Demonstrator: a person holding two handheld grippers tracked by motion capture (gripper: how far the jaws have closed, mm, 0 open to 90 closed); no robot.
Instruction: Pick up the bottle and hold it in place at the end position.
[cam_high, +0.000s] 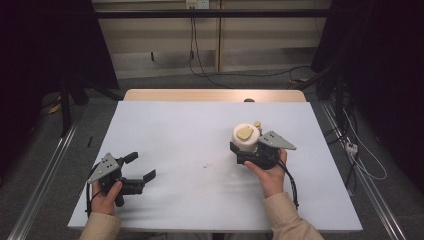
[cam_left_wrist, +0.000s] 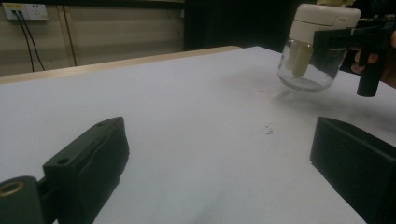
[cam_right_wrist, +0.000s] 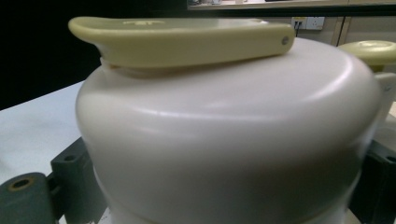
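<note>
Your right tool (cam_high: 248, 150) is clamped on the jar (cam_high: 246, 138), one jaw either side of its white lid (cam_right_wrist: 224, 140), and in the left gripper view the glass base hangs just above the tabletop (cam_high: 200, 130). Your right hand (cam_high: 270, 172) grips from behind the jar, forearm running back toward you. The jar stands upright, long axis vertical, its yellow flip tab (cam_right_wrist: 182, 39) lying flat on top. Your left tool (cam_high: 139, 167) rests well left of the jar, jaws spread wide, nothing between them.
</note>
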